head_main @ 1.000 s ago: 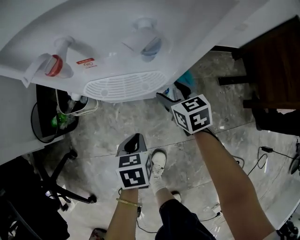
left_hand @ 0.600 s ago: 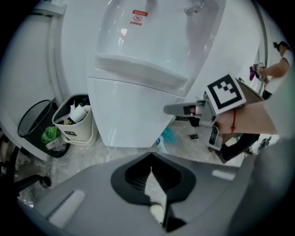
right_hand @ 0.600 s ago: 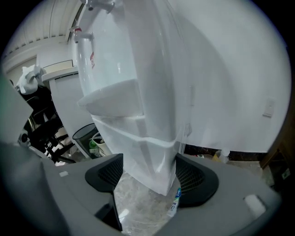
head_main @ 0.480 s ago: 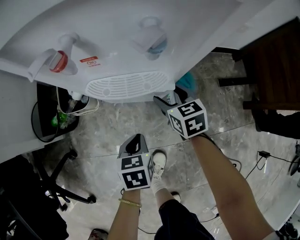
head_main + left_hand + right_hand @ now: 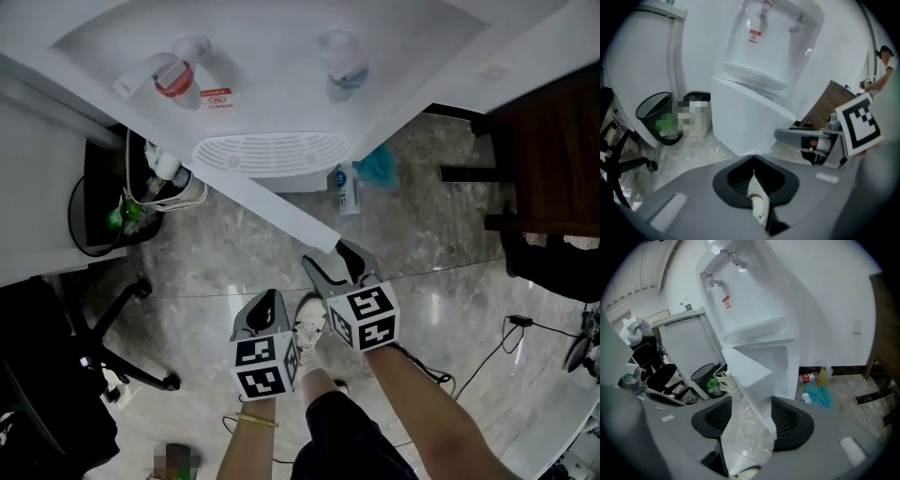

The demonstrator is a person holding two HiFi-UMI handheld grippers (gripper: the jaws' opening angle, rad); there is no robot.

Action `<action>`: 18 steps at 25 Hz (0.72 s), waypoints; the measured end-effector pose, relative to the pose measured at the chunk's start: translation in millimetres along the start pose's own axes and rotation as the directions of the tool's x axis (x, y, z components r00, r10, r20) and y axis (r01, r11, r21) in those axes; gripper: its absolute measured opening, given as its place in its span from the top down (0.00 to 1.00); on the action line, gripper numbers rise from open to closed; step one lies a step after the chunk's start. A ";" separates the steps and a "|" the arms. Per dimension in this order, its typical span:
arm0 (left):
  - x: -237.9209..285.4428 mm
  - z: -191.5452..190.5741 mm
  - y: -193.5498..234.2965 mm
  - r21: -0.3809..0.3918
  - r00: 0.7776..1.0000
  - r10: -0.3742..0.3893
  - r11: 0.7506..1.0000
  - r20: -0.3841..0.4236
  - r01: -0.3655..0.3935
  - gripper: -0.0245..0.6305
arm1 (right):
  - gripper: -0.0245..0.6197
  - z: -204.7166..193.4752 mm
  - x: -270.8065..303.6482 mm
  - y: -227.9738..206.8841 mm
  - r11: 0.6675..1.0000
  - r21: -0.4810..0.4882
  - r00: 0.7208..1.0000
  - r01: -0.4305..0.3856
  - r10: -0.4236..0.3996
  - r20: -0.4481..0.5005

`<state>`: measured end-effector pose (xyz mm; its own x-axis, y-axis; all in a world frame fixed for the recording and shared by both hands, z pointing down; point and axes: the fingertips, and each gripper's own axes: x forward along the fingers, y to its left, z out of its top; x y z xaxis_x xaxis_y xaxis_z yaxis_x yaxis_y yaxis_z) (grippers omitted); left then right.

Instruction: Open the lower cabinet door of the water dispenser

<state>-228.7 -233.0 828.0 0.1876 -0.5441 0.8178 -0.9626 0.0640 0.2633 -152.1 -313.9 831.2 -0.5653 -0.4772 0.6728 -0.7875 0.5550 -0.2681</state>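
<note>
The white water dispenser (image 5: pixel 272 56) stands at the top of the head view, with a red tap and a blue tap. Its lower cabinet door (image 5: pixel 272 211) hangs swung out over the floor. My right gripper (image 5: pixel 328 255) straddles the door's free edge. In the right gripper view the door (image 5: pixel 750 376) lies against the right pad (image 5: pixel 787 420), the floor shows on its left, and the jaws of that gripper (image 5: pixel 749 420) are closing. My left gripper (image 5: pixel 267 298) hangs beside it, shut on nothing, its pads meeting (image 5: pixel 753 176) below the door (image 5: pixel 745 122).
A black waste bin (image 5: pixel 94 216) and a white bucket (image 5: pixel 169 187) stand left of the dispenser. An office chair (image 5: pixel 56 375) is at lower left. A bottle (image 5: pixel 345 187) and teal cloth (image 5: pixel 380 164) lie by the dispenser's right side. Dark wooden furniture (image 5: pixel 544 141) stands at the right, and cables (image 5: pixel 516 323) cross the floor.
The door has swung out from the dispenser. My right gripper came back toward me with the door's edge between its jaws. The left gripper drew back a little, still shut.
</note>
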 end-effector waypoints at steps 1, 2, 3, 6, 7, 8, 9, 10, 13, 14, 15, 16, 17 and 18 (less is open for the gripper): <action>-4.6 -6.4 2.6 -0.007 1.000 0.006 1.000 0.001 -0.006 0.95 | 0.58 -7.9 -3.4 13.5 1.000 0.008 1.000 -0.020 0.020 -0.011; -8.8 -12.7 6.6 -0.014 1.000 0.015 1.000 -0.002 -0.015 0.95 | 0.59 -15.2 -5.7 27.6 0.999 0.014 0.999 -0.041 0.041 -0.024; -13.1 -19.1 12.3 -0.024 1.000 0.028 0.999 -0.008 -0.028 0.95 | 0.60 -21.9 -6.9 42.3 0.998 0.017 0.997 -0.062 0.063 -0.038; -28.7 -37.2 35.2 -0.066 0.997 0.071 0.995 -0.026 -0.073 0.95 | 0.65 -39.1 -6.3 86.3 0.992 0.010 0.988 -0.125 0.126 -0.087; -34.6 -42.4 43.5 -0.081 0.996 0.084 0.993 -0.027 -0.086 0.95 | 0.68 -43.5 -5.4 100.6 0.989 0.007 0.984 -0.147 0.147 -0.098; -40.6 -47.3 51.7 -0.095 0.995 0.098 0.990 -0.026 -0.100 0.95 | 0.69 -47.3 -4.3 114.8 0.986 0.001 0.980 -0.169 0.168 -0.108; -46.2 -51.7 59.8 -0.108 0.993 0.112 0.988 -0.026 -0.114 0.95 | 0.70 -50.4 -2.9 128.4 0.982 -0.009 0.975 -0.191 0.188 -0.118; -51.1 -55.6 67.4 -0.119 0.992 0.125 0.985 -0.026 -0.128 0.95 | 0.71 -53.0 -0.8 140.7 0.977 -0.021 0.970 -0.211 0.206 -0.129; -60.6 -64.4 86.9 -0.143 0.986 0.160 0.976 -0.036 -0.163 0.95 | 0.78 -56.7 8.7 164.7 0.970 -0.037 0.961 -0.241 0.232 -0.152; -62.5 -67.1 92.2 -0.148 0.985 0.168 0.974 -0.040 -0.172 0.95 | 0.83 -56.9 12.1 169.1 0.969 -0.041 0.960 -0.243 0.234 -0.154; -64.2 -69.8 96.4 -0.153 0.984 0.175 0.972 -0.045 -0.180 0.95 | 0.87 -57.5 14.6 172.6 0.968 -0.048 0.959 -0.245 0.235 -0.158; -65.8 -72.1 99.2 -0.159 0.983 0.179 0.970 -0.048 -0.185 0.95 | 0.88 -58.4 16.1 175.1 0.967 -0.059 0.958 -0.247 0.234 -0.164; -67.1 -73.5 100.6 -0.165 0.982 0.181 0.968 -0.049 -0.186 0.95 | 0.89 -59.5 16.8 176.5 0.967 -0.070 0.958 -0.247 0.232 -0.170; -68.3 -74.2 100.8 -0.171 0.983 0.179 0.968 -0.049 -0.185 0.95 | 0.89 -60.4 16.5 176.8 0.967 -0.079 0.958 -0.244 0.227 -0.177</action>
<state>-324.0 -127.3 836.6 0.0211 -0.4823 0.8757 -0.9327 0.3058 0.1909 -285.8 -182.4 836.6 -0.6770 -0.2104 0.7053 -0.6040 0.7064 -0.3690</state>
